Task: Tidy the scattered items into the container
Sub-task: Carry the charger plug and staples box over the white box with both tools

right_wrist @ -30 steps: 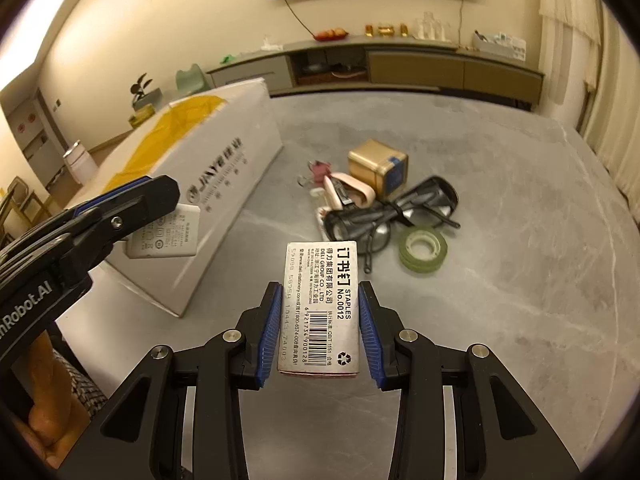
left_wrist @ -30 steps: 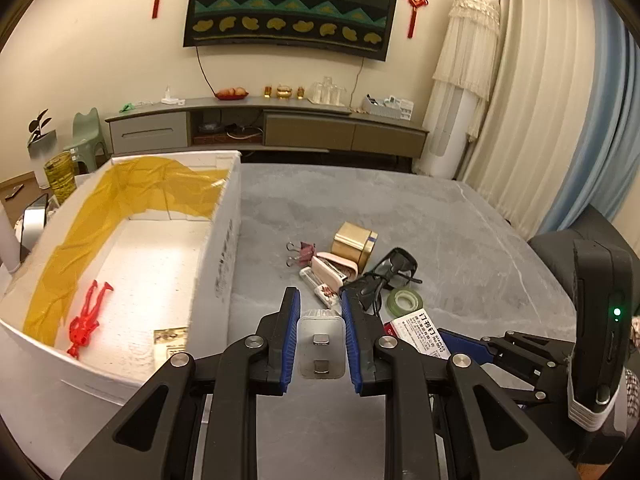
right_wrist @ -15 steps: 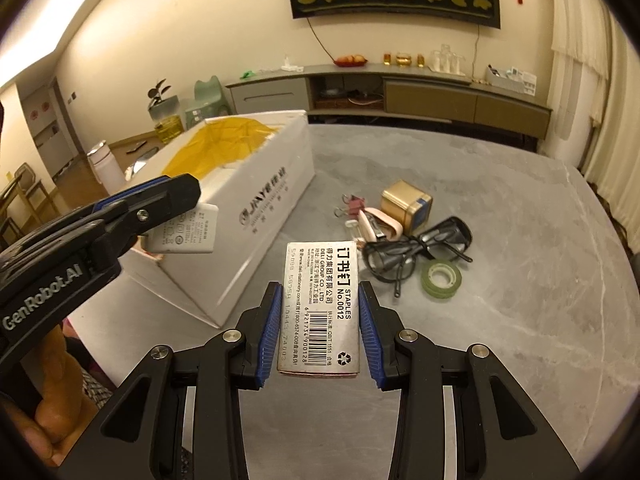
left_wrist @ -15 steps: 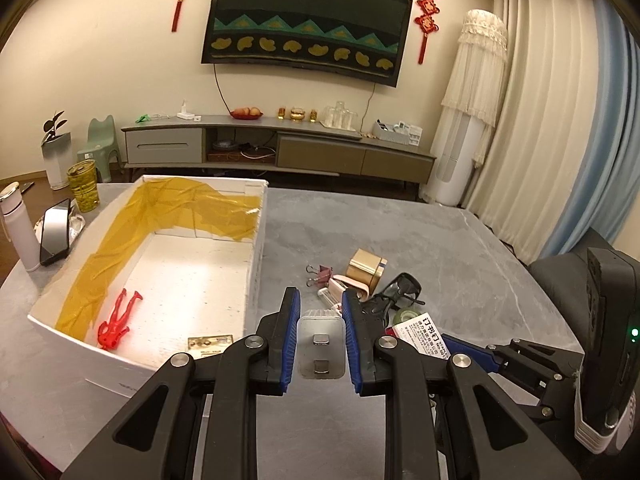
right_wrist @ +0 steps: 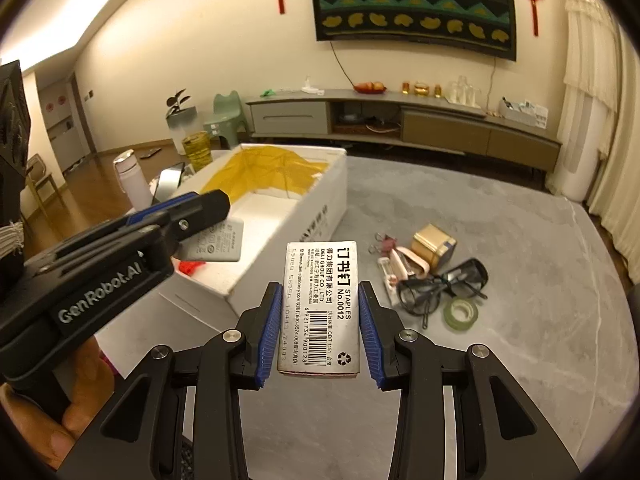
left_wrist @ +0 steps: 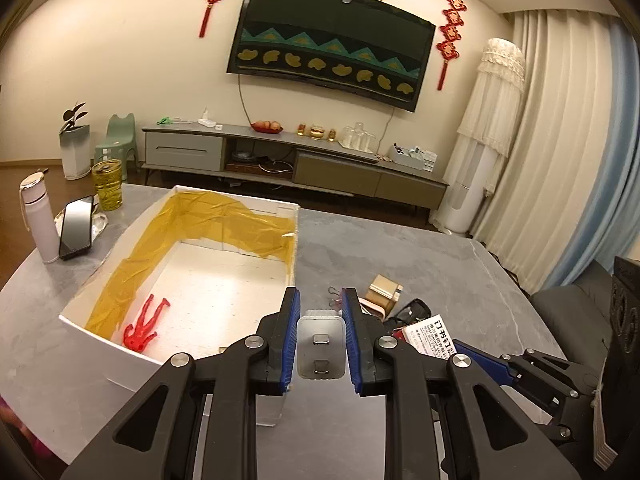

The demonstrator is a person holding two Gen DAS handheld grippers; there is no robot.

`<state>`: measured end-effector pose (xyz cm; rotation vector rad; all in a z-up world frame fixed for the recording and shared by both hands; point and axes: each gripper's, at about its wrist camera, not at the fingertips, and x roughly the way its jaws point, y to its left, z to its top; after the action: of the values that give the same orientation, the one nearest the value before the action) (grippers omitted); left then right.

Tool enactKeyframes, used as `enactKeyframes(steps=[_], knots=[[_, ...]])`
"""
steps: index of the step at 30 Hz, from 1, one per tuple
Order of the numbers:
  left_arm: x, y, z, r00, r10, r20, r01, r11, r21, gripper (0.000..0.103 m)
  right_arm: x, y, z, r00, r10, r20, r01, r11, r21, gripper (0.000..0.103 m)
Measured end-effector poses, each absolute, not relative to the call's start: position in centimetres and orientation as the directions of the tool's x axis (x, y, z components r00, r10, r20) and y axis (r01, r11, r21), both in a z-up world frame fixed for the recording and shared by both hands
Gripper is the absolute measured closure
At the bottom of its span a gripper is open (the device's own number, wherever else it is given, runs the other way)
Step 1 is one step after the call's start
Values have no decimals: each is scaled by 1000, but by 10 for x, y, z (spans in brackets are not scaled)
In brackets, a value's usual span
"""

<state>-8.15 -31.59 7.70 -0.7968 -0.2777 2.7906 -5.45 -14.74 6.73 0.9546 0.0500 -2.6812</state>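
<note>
Two grippers are loaded at once. My left gripper (left_wrist: 320, 338) is clamped on a small grey charger plug (left_wrist: 320, 349), prongs facing the camera, held above the near right corner of the white box (left_wrist: 100, 336). My right gripper (right_wrist: 319, 328) is closed on a staples box (right_wrist: 320, 304), label up, held over the grey table (right_wrist: 520, 360) just right of the white box.

Only the left wrist view looks down into the white box: a red toy figure (left_wrist: 142, 326) lies on its floor near the left wall, and yellow film (left_wrist: 224, 224) lines the far and left walls. That view also shows a white bottle (left_wrist: 38, 220), a phone (left_wrist: 76, 226) and a yellow glass (left_wrist: 107, 178) on the table left of the box, while my own fingers hide much of the loose pile.

The right wrist view shows that pile plainly, on the table well right of the box: a gold tin (right_wrist: 434, 246), a pink binder clip (right_wrist: 384, 242), black glasses (right_wrist: 444, 286) and a green tape roll (right_wrist: 460, 314) nearest me. It also shows the plug's printed side, sticking out of the left gripper above the box's near end, and part of my hand (right_wrist: 72, 396) around that gripper's handle. From here the box's printed right wall faces the camera and most of its floor is hidden.
</note>
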Motion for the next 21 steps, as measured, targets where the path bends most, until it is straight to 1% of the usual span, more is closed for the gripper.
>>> enactKeyframes(steps=[11,16,21], knots=[[-84,-356,82,-844,248,-475,-100,-944,-315,80,-56,-177,86,-746,-286,-602,332,-943,37,64],[-92,-375,80,-840,243,-485,-58,-929,-365,80,-65,-184,92,-724,-314,-614,351,-934,65,64],[-103,-389,78,-835,222,-503,-10,-921,-390,80,-80,-195,96,-698,-343,-629,374,-923,89,64]])
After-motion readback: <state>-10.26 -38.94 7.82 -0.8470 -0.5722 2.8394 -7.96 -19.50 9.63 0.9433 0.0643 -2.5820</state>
